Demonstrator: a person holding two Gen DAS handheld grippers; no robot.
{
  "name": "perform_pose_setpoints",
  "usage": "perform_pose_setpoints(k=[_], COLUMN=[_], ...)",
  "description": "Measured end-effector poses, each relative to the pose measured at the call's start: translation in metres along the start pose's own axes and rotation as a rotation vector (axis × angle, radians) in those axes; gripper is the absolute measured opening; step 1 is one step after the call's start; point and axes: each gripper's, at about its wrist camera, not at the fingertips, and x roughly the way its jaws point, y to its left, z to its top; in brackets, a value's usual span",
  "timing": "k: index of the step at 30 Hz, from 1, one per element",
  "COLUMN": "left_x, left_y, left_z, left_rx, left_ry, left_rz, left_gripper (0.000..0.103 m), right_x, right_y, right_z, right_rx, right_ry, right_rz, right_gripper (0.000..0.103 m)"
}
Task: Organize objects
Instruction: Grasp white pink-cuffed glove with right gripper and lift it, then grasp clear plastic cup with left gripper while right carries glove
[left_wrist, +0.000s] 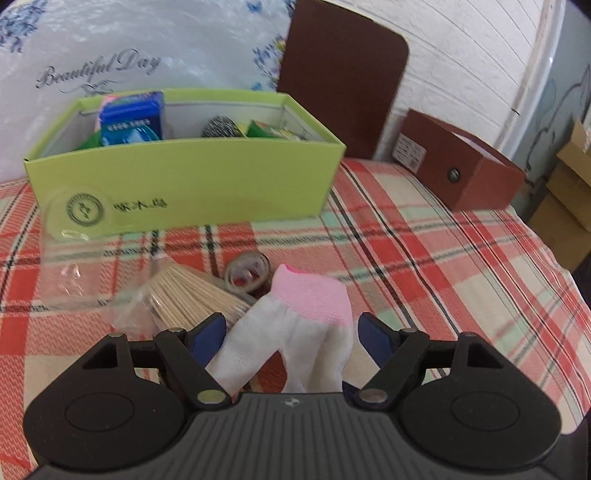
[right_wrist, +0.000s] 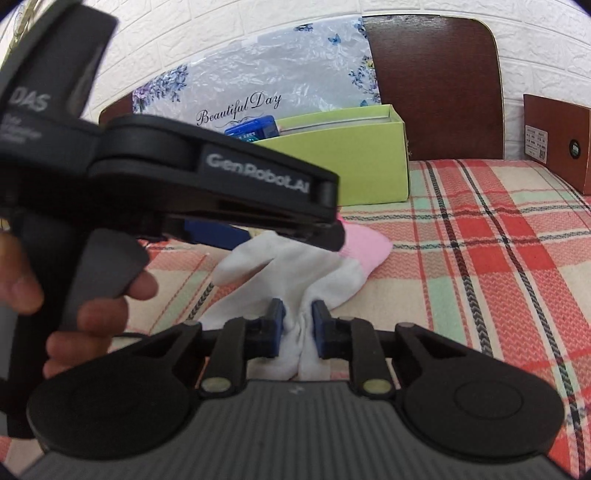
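Note:
A white glove with a pink cuff (left_wrist: 295, 325) lies on the plaid cloth. My left gripper (left_wrist: 291, 332) is open, its jaws on either side of the glove's palm. My right gripper (right_wrist: 298, 325) is shut on the glove's fingers (right_wrist: 295, 280). The left gripper's body (right_wrist: 207, 184) crosses the right wrist view just above the glove. A green box (left_wrist: 192, 181) stands behind, holding a blue packet (left_wrist: 131, 118), a steel scourer (left_wrist: 221, 127) and green packets. A bag of toothpicks (left_wrist: 192, 299) and a tape roll (left_wrist: 247, 275) lie left of the glove.
A brown box (left_wrist: 458, 170) stands at the right on the cloth, a brown chair back (left_wrist: 343, 74) behind it. A flowered plastic bag (left_wrist: 110, 55) fills the back left. Cardboard boxes (left_wrist: 569, 192) sit beyond the bed's right edge.

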Motion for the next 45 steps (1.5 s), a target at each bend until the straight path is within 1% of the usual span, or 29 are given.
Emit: perform_pose_setpoints(k=[4,6,8,10,13,14,16,17,18,20,21,24,25,26,27,28,29,30,31,32,34,36,39,41,43,45], left_x=[-0.009,-0.014,-0.015,-0.014,-0.018,-0.020,-0.026,-0.029,-0.032,-0.037,-0.039,-0.043,-0.045,-0.048,-0.053,-0.057,-0.061,-0.066,-0.069,-0.072,-0.074,-0.071,-0.062,-0.054,-0.042,-0.031], left_y=[-0.008,-0.011,-0.013,-0.013,-0.011,-0.010,-0.007,-0.005,-0.003,-0.001,0.000,0.001,0.001,0.001,0.004,0.007,0.012,0.018,0.025,0.032,0.045,0.055,0.069,0.079,0.088,0.096], left_z=[-0.015,-0.024,-0.032,-0.039,-0.049,-0.051,-0.054,-0.055,-0.055,-0.057,-0.058,-0.058,-0.057,-0.056,-0.054,-0.052,-0.049,-0.046,-0.042,-0.038,-0.026,-0.015,0.002,0.011,0.020,0.026], left_rx=[0.024,0.027,0.029,0.024,0.000,-0.009,-0.033,-0.046,-0.054,-0.065,-0.068,-0.064,-0.053,-0.043,-0.035,-0.033,-0.038,-0.054,-0.077,-0.097,-0.126,-0.144,-0.139,-0.137,-0.134,-0.141], left_ry=[0.029,0.042,0.057,0.069,0.055,0.048,0.033,0.029,0.027,0.017,0.013,0.009,0.000,-0.016,-0.040,-0.065,-0.094,-0.128,-0.161,-0.187,-0.215,-0.243,-0.288,-0.289,-0.275,-0.258], left_rz=[-0.030,-0.056,-0.076,-0.077,-0.081,-0.083,-0.093,-0.093,-0.093,-0.092,-0.091,-0.082,-0.076,-0.063,-0.036,-0.008,0.021,0.051,0.084,0.113,0.162,0.227,0.312,0.330,0.340,0.376], left_gripper=[0.072,0.061,0.056,0.052,0.039,0.036,0.034,0.031,0.027,0.024,0.023,0.023,0.023,0.024,0.031,0.036,0.053,0.066,0.068,0.068,0.069,0.073,0.074,0.074,0.074,0.074], right_x=[-0.012,-0.017,-0.020,-0.024,-0.027,-0.028,-0.029,-0.029,-0.029,-0.029,-0.028,-0.026,-0.027,-0.027,-0.027,-0.027,-0.027,-0.027,-0.027,-0.027,-0.026,-0.026,-0.025,-0.025,-0.024,-0.024], right_y=[0.003,0.006,0.010,0.012,0.014,0.015,0.015,0.015,0.015,0.018,0.018,0.019,0.019,0.019,0.018,0.018,0.018,0.018,0.018,0.017,0.016,0.016,0.016,0.015,0.015,0.016], right_z=[-0.007,-0.010,-0.013,-0.015,-0.020,-0.021,-0.022,-0.022,-0.022,-0.022,-0.022,-0.022,-0.023,-0.023,-0.024,-0.024,-0.024,-0.024,-0.024,-0.024,-0.024,-0.025,-0.025,-0.025,-0.026,-0.026], right_rx=[-0.012,-0.031,-0.049,-0.062,-0.072,-0.070,-0.062,-0.060,-0.061,-0.066,-0.068,-0.071,-0.074,-0.072,-0.069,-0.067,-0.067,-0.066,-0.066,-0.064,-0.058,-0.058,-0.059,-0.058,-0.058,-0.060], right_ry=[0.013,0.019,0.023,0.027,0.039,0.041,0.042,0.045,0.045,0.040,0.041,0.045,0.043,0.043,0.044,0.044,0.044,0.044,0.044,0.043,0.044,0.045,0.044,0.046,0.047,0.047], right_rz=[0.005,0.007,0.007,0.013,0.029,0.031,0.037,0.041,0.037,0.011,0.015,0.026,0.037,0.053,0.059,0.059,0.060,0.060,0.061,0.062,0.065,0.066,0.064,0.064,0.063,0.061], right_gripper=[0.017,0.017,0.017,0.017,0.017,0.017,0.018,0.022,0.033,0.049,0.049,0.048,0.043,0.029,0.024,0.024,0.024,0.024,0.024,0.024,0.024,0.024,0.024,0.024,0.024,0.024])
